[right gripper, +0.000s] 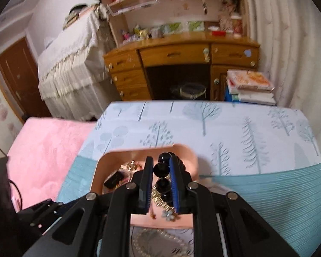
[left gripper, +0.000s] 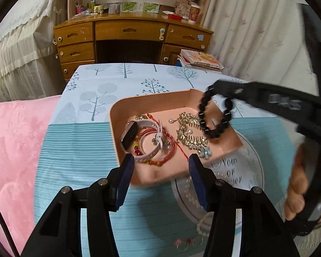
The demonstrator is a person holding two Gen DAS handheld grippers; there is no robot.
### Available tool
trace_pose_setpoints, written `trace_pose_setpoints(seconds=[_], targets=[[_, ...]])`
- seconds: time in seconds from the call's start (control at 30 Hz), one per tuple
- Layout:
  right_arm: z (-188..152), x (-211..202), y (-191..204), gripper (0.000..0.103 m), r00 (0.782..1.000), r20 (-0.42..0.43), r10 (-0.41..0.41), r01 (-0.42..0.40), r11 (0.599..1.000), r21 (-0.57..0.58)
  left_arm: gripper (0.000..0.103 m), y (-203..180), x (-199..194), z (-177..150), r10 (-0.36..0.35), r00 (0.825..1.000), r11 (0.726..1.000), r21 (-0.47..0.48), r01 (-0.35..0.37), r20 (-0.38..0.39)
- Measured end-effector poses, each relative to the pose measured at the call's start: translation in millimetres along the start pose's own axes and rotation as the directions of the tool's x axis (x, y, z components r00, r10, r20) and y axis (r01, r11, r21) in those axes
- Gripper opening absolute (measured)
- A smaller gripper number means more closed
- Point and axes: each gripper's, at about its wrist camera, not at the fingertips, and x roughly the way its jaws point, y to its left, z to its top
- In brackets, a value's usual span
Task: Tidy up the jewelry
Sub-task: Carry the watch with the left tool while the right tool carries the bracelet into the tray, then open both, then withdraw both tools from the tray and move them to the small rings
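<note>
Right gripper (right gripper: 161, 167): narrow, pads clamped on the black round-bead bracelet (left gripper: 216, 115); bracelet hung in the air above the far right part of the tray.
Left gripper (left gripper: 160, 167): wide, nothing between its pads, sat at the tray's near rim.
Tray: pink rounded-corner plastic tray (left gripper: 122, 107) on the tree-print blue tablecloth (left gripper: 92, 90).
Inside tray: pale pink-strap smartwatch (left gripper: 130, 137), red braided cord bracelets (left gripper: 156, 162), gold leaf-shaped necklace (left gripper: 188, 132), pale blue flower charm (left gripper: 205, 153).
Under tray's near right edge: round lettered plate (left gripper: 246, 171) with a white pearl strand (right gripper: 156, 242).

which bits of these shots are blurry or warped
Left wrist view: the right gripper holding the black bead bracelet is motion-smeared, while the pink tray is sharp. Right wrist view: the shelves and desk are streaked with blur; fisheye bends the table edge.
</note>
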Motion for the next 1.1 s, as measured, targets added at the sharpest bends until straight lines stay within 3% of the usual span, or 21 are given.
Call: trace_pose_setpoints(seconds=[0.07, 0.53, 0.67, 0.9, 1.1], targets=[[-1, 5, 4, 0.016, 0.999, -0.036, 0.031, -0.031, 0.999, 0.010, 0.051, 2, -8, -3, -0.003, 1.000, 1.000, 0.000, 0.003, 0.006], [-17, -44, 7, 0.017, 0.997, 0.000, 0.074, -0.074, 0.997, 0.035, 0.052, 33, -60, -10, 0.005, 0.997, 0.998, -0.062, 0.000, 0.071], [-28, -64, 8, 0.017, 0.996, 0.016, 0.084, -0.084, 0.996, 0.021, 0.052, 29, -77, -14, 0.006, 0.996, 0.999, -0.050, -0.002, 0.092], [-52, -97, 9, 0.017, 0.994, 0.012, 0.110, -0.109, 0.994, -0.016, 0.063, 17, -104, -22, 0.000, 0.992, 1.000, -0.016, 0.002, 0.127], [-77, -120, 4, 0.017, 0.989, 0.009, 0.145, -0.145, 0.989, -0.025, 0.063, 3, -119, -33, -0.025, 0.991, 1.000, 0.006, 0.024, 0.132]])
